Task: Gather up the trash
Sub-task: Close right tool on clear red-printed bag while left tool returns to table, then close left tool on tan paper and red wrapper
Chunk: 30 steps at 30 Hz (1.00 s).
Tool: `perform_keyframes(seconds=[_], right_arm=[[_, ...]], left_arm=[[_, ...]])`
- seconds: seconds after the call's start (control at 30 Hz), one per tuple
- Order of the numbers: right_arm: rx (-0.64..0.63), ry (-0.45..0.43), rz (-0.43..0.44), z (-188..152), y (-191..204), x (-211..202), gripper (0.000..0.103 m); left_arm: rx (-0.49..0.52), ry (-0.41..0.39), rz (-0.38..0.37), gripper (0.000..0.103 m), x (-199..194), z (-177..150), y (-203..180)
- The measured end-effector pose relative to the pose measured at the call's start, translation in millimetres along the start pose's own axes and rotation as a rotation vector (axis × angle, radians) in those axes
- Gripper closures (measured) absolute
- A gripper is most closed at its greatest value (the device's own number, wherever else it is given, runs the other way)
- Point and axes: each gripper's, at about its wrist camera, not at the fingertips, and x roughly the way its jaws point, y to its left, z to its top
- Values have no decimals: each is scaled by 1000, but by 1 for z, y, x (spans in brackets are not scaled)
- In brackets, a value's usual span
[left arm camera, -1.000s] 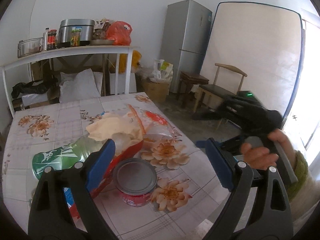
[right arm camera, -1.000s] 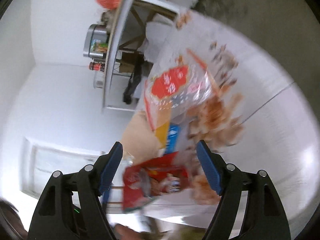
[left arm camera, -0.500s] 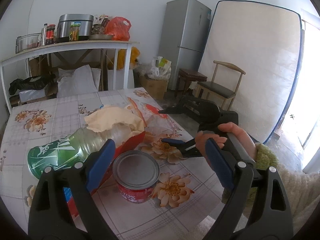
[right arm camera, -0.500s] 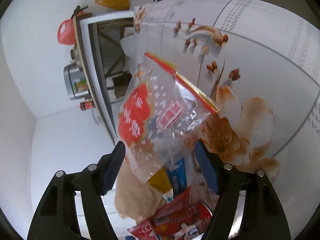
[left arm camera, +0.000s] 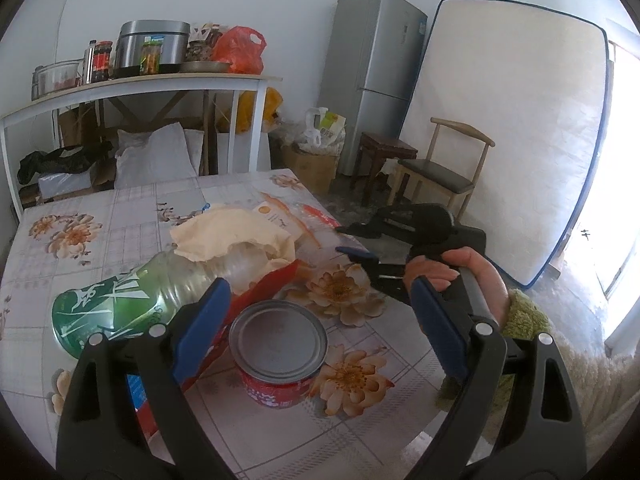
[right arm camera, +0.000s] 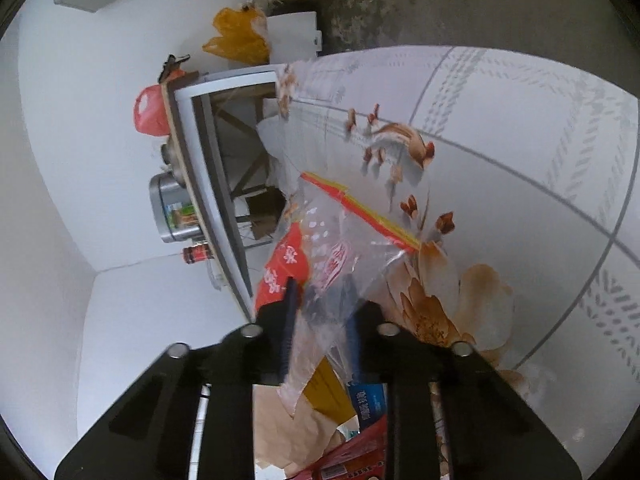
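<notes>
Two tools are working over one counter (left arm camera: 132, 216) covered in a pale checked cloth printed with orange flowers, in a white-walled room. At the far left a white-framed shelf (left arm camera: 168, 82) is carrying a steel cooker pot (left arm camera: 154, 46), jars and a red plastic bag (left arm camera: 240, 50); further right are standing a grey fridge (left arm camera: 372, 68), a wooden chair (left arm camera: 440, 176) and a white mattress (left arm camera: 508, 120) leaning on the wall. On the counter a clear plastic bottle with a green label (left arm camera: 120, 300) is lying on its side under a crumpled beige paper (left arm camera: 228, 236), with a red-labelled tin can (left arm camera: 280, 352) standing just beside it. The left tool (left arm camera: 320, 320) is hovering with its blue pads wide apart, the can below the gap, gripping nothing. To the right, a hand (left arm camera: 460, 276) is bringing the right tool (right arm camera: 320, 312) in; its jaws are closing, and a clear crinkled plastic bag with red print (right arm camera: 332, 252) is lying between the pads at the pile's right side.
</notes>
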Motion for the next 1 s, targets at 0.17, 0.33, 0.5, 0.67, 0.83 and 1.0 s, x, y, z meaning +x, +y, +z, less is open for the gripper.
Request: perform_keyframes(seconds=[0.17,0.33,0.5,0.67,0.83,1.0], right_arm=[[-8,10,82,5,7,-10,98],[-35,25,161,10,24,-22,100],[-66,49,223,11,35,-44,100],[-126,60,243,8,45,-72,100],[-196,80,238,-3,51,-96,100],[-224,84,227,-8,50,-106,100]], left_arm=[[6,0,6,16,1,2,1],[15,-4,17,16,-1,2,0],[25,-15,32,16,-7,3,-2],[42,-29,66,16,-15,9,4],[2,-12,77,16,-14,26,23],[76,138,138,16,21,51,35]])
